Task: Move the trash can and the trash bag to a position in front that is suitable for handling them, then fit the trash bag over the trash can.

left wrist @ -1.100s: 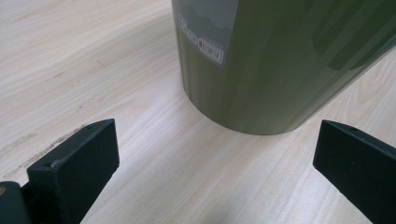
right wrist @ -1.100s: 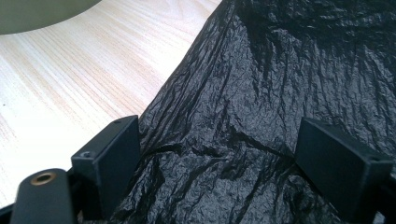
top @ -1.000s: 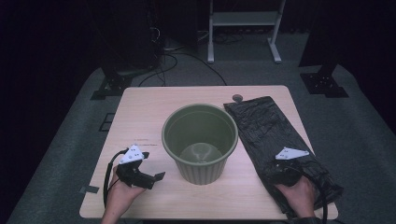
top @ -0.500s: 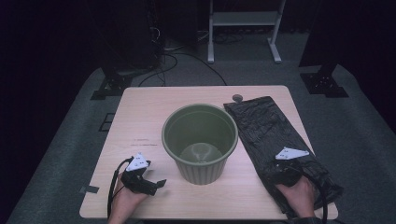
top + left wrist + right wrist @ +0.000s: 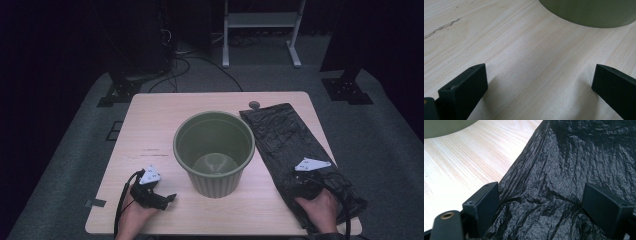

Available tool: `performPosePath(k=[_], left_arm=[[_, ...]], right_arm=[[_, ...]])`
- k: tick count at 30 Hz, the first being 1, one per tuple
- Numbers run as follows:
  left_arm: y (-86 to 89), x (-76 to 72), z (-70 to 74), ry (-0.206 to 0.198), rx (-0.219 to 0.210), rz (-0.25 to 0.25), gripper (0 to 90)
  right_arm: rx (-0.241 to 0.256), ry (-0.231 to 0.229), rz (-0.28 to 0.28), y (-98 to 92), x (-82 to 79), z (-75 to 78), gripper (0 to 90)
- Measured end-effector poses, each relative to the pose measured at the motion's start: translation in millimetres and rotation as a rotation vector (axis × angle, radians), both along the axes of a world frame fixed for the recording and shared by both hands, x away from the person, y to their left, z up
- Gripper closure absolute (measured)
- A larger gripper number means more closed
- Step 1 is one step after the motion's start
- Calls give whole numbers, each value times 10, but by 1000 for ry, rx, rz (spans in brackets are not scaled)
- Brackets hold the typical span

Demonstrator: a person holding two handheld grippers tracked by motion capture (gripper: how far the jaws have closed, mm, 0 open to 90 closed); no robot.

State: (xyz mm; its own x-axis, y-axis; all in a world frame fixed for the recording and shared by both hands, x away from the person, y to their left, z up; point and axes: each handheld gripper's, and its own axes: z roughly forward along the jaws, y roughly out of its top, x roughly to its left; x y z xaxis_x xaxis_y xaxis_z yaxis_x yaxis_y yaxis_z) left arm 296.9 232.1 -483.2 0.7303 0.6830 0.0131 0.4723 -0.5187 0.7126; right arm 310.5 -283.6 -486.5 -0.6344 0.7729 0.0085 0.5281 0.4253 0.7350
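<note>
Left gripper [image 5: 167, 199] low over bare table [image 5: 150, 130], jaws spread wide, nothing between them; green bucket [image 5: 214, 152] just ahead, slightly to its right, not touching. Right gripper [image 5: 541, 202] resting on near end of black plastic bag [image 5: 295, 150], jaws released, straddling crumpled film without pinching it. Bag lies flat, stretching away from right gripper, left edge beside bucket.

This looks like a lab or recording studio: a pale square wooden table [image 5: 150, 130] stands alone on grey carpet [image 5: 75, 150], ringed by black curtains, with black cables [image 5: 200, 62] trailing across the floor, black stand bases [image 5: 117, 92] and a white metal frame [image 5: 260, 22] behind.
</note>
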Motion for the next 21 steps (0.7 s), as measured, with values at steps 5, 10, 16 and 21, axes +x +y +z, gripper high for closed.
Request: performPosePath(k=[5,10,16,21], left_arm=[[0,0,0,0,1,0,0],[-1,0,-1,0,1,0,0],[0,0,-1,0,0,0,0],[0,1,0,0,0,0,0]], right_arm=[[13,-15,10,-12,-20,7,253],[13,-15,9,-11,-21,7,253],[21,-20,-7,-16,-37,11,342],[37,-34,41,12,-105,20,705]])
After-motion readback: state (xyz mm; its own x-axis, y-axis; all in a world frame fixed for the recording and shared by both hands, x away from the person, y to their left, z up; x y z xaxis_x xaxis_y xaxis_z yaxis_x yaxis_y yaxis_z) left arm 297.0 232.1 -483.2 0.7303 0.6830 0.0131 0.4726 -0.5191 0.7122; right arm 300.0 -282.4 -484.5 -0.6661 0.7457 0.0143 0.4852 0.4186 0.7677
